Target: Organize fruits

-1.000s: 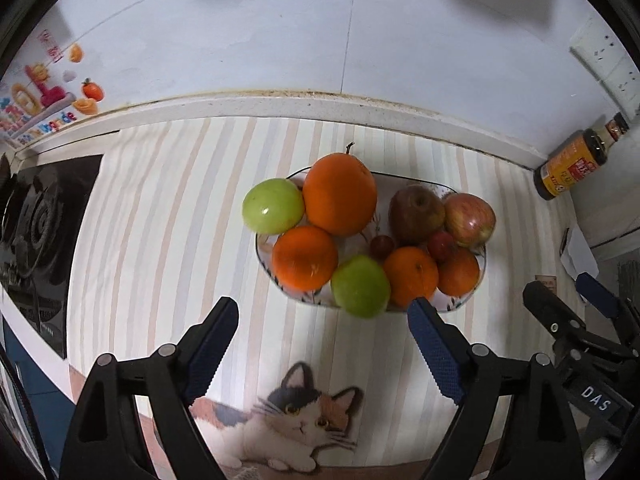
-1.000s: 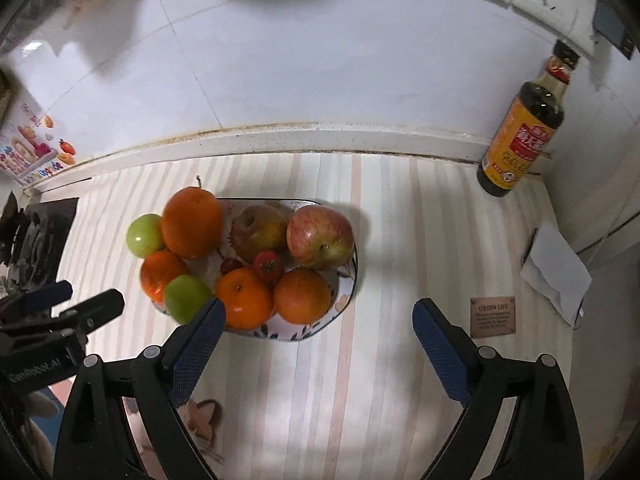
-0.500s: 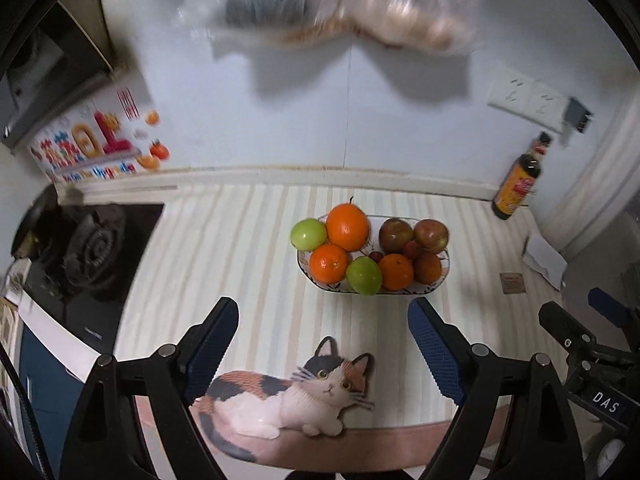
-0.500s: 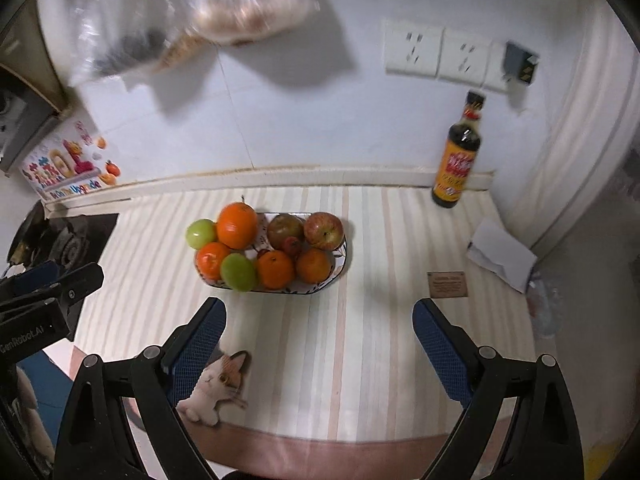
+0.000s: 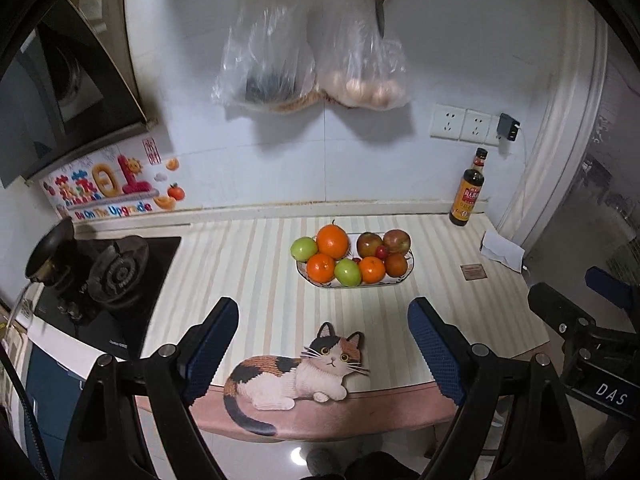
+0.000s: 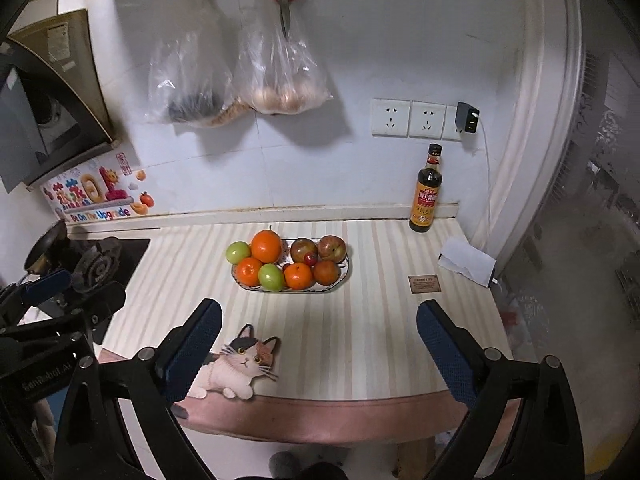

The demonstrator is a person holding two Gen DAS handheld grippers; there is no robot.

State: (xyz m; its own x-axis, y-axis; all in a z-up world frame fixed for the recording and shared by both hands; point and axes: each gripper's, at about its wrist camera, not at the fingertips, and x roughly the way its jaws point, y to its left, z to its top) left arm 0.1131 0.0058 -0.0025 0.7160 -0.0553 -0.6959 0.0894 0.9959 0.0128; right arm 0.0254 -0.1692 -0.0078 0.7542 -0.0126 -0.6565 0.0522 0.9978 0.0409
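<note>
My left tool (image 5: pixel 322 344) is spread wide with nothing between its blue pads, held off the near edge of the table (image 5: pixel 248 272). My right tool (image 6: pixel 318 346) is likewise spread and empty, also off the near edge. All fruit sits in the oval dish (image 6: pixel 344 276) at the middle of the table, well apart from both tools. In the dish: a large orange (image 6: pixel 266 246) at the far left with a green apple (image 6: pixel 238 252) just beside it, two red apples (image 6: pixel 332 247) at the far right, small oranges (image 6: pixel 298 275) and a second green apple (image 6: pixel 271 277) along the near side. A cat-shaped mat (image 5: pixel 296 372) lies at the near edge. A dark sauce bottle (image 6: pixel 429 192) stands upright at the far right, against the wall.
</note>
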